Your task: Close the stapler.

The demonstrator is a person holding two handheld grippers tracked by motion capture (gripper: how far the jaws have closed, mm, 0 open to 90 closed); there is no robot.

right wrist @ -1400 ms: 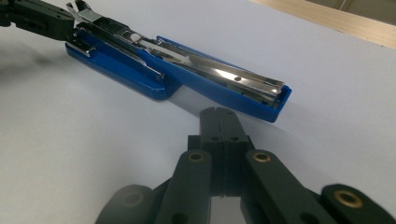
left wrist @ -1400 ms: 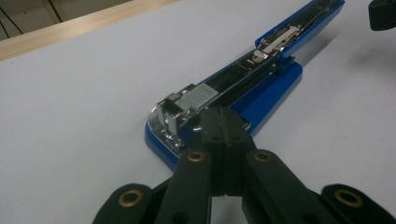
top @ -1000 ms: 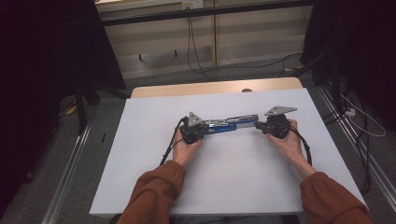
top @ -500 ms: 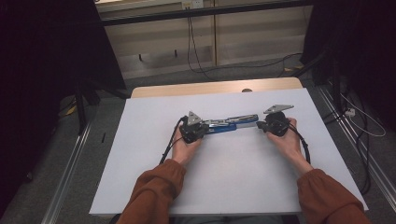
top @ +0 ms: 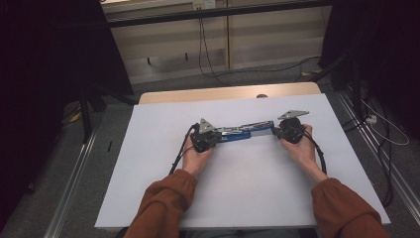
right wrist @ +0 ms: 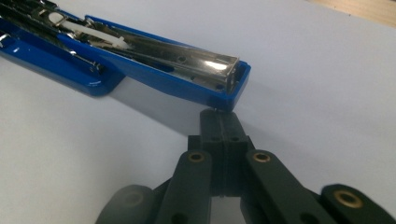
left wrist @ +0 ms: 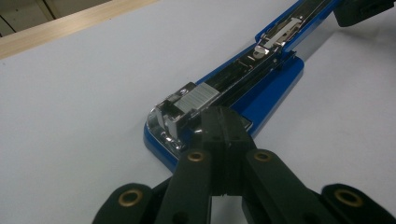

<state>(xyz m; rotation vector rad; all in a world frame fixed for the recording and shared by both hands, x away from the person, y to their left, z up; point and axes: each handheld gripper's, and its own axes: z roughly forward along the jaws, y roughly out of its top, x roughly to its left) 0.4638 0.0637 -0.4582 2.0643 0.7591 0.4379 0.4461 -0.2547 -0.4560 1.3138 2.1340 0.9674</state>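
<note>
Stapler, blue and swung fully open, lies flat across the middle of the white table, stretched between the two grippers. Nearest in the high view are the person's forearms in rust-coloured sleeves, coming in from the bottom edge. Beyond them, the left gripper meets the stapler's left end and the right gripper its right end. In the left gripper view the jaws are pressed tight together with nothing between them, their tips resting against the chrome head over the blue base. In the right gripper view the jaws are likewise closed on nothing, tips just touching the end of the open blue arm. Farther off, a wooden edge borders the table.
</note>
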